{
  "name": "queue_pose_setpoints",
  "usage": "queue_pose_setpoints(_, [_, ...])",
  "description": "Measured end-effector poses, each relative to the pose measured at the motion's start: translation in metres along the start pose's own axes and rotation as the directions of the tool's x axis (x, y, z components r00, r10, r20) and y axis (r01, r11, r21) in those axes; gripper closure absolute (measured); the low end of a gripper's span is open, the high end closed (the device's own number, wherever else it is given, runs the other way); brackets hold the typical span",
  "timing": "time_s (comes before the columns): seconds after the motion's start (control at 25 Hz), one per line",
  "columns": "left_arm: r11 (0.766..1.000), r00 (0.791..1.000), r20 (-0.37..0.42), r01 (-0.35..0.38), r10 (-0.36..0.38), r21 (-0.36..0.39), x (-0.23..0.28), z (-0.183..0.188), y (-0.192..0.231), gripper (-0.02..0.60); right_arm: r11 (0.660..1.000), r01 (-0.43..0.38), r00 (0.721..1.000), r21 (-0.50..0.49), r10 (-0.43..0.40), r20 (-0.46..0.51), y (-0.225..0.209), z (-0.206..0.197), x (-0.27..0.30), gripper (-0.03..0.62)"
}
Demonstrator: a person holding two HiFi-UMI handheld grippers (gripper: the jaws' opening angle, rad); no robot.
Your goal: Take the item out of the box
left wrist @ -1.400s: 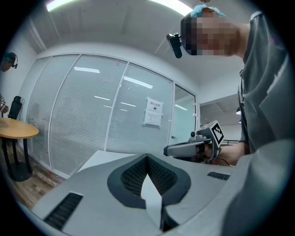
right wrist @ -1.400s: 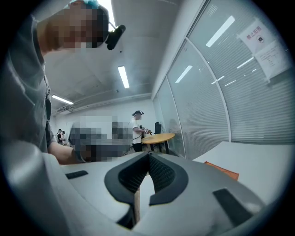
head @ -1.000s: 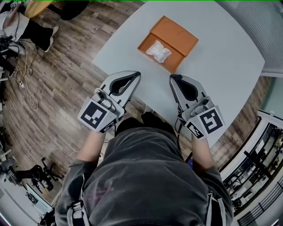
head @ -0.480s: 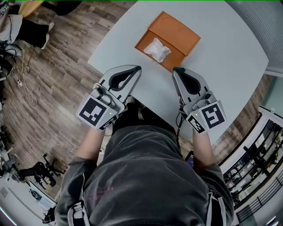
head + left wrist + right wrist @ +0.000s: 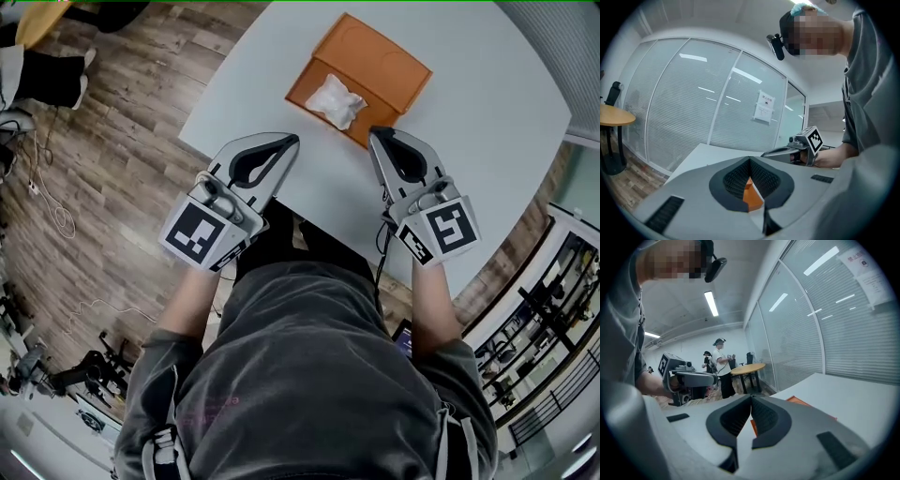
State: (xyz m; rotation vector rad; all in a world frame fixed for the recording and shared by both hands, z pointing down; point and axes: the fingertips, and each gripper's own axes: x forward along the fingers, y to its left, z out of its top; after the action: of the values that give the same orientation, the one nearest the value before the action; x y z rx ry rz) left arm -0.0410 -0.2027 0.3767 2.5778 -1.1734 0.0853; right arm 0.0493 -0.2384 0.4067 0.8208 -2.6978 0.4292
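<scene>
An open orange box (image 5: 375, 62) lies on the white table (image 5: 478, 112), its lid folded flat on the far side. A white crumpled bag (image 5: 335, 100) rests in the near half of the box. My left gripper (image 5: 292, 141) hovers just short of the box's near-left side, shut and empty. My right gripper (image 5: 375, 132) is shut and empty too, with its tip close to the box's near edge. In the left gripper view the closed jaws frame a sliver of the orange box (image 5: 751, 194). An edge of the box (image 5: 806, 404) shows past the jaws in the right gripper view.
The table's near corner edge (image 5: 202, 150) lies under my left gripper, with wooden floor (image 5: 112, 150) and cables to the left. Shelving (image 5: 544, 356) stands at the lower right. A glass wall with blinds (image 5: 693, 108) runs behind the table; people (image 5: 721, 362) stand by a round wooden table (image 5: 747, 367).
Both grippers have moved forward over the table toward the box, the right tip now nearly at its near edge. Both stay shut.
</scene>
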Motion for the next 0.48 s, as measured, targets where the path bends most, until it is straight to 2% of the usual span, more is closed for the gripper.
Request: queue_pose_setpoints(0.48, [0.998, 0.998, -0.029, 0.062, -0.062, -0.024, -0.002, -0.007, 0.048, 0.569, 0.997, 0.071, 0.994, 0.016, -0.069, -0.080, -0.007, -0.015, 0.046, 0.592])
